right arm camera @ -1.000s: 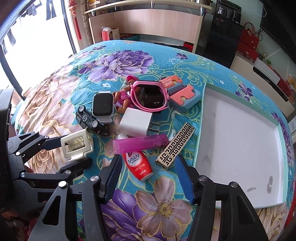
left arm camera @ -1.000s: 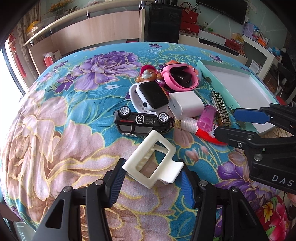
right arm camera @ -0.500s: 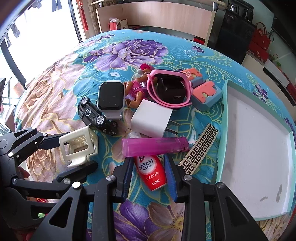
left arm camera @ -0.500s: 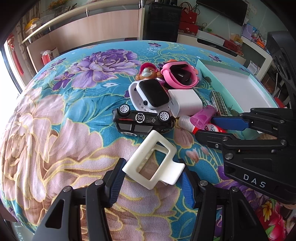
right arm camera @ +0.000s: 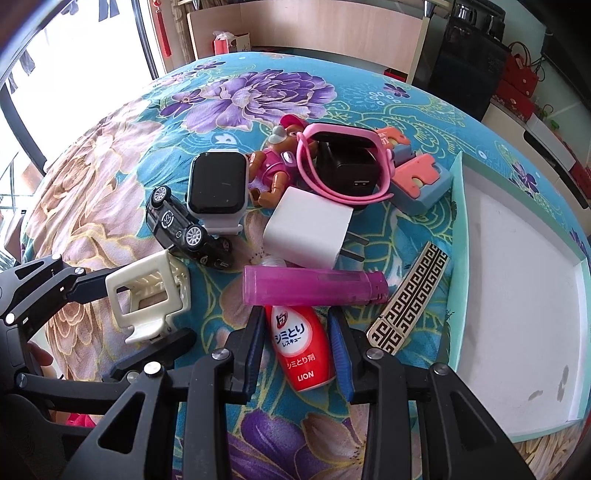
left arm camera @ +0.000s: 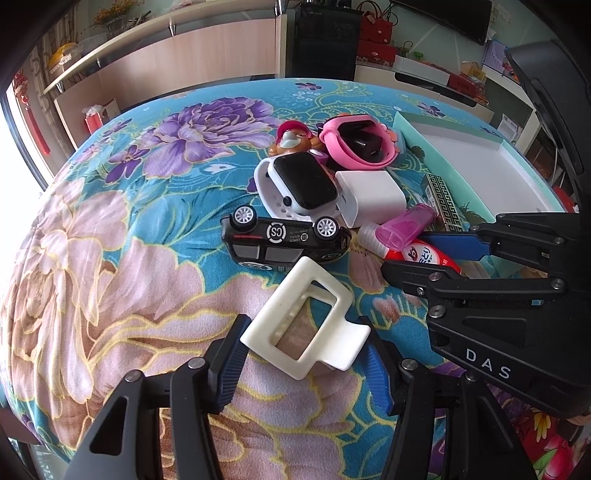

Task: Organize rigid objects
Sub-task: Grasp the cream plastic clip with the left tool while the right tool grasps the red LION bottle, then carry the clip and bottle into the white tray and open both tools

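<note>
The left claw (left arm camera: 304, 354) is clamped on the cream hair clip (left arm camera: 306, 325), held just above the floral table (left arm camera: 110, 258), while the right claw (right arm camera: 297, 354) – its fingers narrowly parted – straddles the red bottle (right arm camera: 301, 345) lying under the pink lighter (right arm camera: 314, 291), the white tray (right arm camera: 517, 295) beyond.

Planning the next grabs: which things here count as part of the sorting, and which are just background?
In the job: white hair clip in left gripper; red LION bottle between right gripper fingers; pink lighter; toy car; white charger; tray.

Background: wooden cabinet; red bags.
</note>
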`<state>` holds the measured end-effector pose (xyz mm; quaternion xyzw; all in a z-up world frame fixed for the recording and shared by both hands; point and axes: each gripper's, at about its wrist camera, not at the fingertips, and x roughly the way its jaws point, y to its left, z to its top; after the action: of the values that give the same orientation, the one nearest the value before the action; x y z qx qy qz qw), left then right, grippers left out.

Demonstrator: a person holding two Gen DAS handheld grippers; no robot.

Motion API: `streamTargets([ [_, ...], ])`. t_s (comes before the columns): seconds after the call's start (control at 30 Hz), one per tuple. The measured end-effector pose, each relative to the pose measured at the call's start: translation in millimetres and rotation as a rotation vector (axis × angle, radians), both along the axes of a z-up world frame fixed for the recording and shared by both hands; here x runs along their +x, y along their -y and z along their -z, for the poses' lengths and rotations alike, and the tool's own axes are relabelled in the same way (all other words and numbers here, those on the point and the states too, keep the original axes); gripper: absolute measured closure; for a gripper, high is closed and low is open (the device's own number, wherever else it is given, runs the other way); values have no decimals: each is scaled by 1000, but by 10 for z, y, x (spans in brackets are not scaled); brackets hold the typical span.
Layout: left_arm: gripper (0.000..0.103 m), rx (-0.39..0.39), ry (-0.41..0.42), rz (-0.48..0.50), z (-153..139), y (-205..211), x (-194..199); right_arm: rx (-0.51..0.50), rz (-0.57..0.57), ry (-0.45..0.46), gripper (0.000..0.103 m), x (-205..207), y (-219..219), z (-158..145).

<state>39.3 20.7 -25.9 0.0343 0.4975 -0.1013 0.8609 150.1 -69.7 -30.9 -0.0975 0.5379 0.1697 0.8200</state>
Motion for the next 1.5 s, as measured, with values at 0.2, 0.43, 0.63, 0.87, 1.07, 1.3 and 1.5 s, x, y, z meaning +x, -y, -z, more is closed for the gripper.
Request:
streamTargets([
  [0.2, 43, -4, 19, 3, -86, -10, -72, 44, 16, 2, 73, -98, 61, -73],
  [0.43, 43, 2, 66, 3, -257, -12, -141, 139, 78, 27, 74, -213, 291, -232],
  [0.63, 43, 10, 119, -6, -463, -21, -180, 211, 130, 62, 74, -247, 501, -425],
  [0.87, 44, 18, 177, 8, -736, 75, -90, 279, 181, 149, 74, -123, 698, -736],
  [1.07, 44, 20, 215, 45, -925, 327, 119, 285, 289, 233, 74, 87, 1006, -886],
  [1.3, 44, -24, 222, 76, -969, 765, 426, 257, 469, 290, 74, 225, 1572, -838],
  [1.5, 44, -15, 188, 152, -860, 1310, 640, 212, 613, 287, 74, 220, 2101, -676],
])
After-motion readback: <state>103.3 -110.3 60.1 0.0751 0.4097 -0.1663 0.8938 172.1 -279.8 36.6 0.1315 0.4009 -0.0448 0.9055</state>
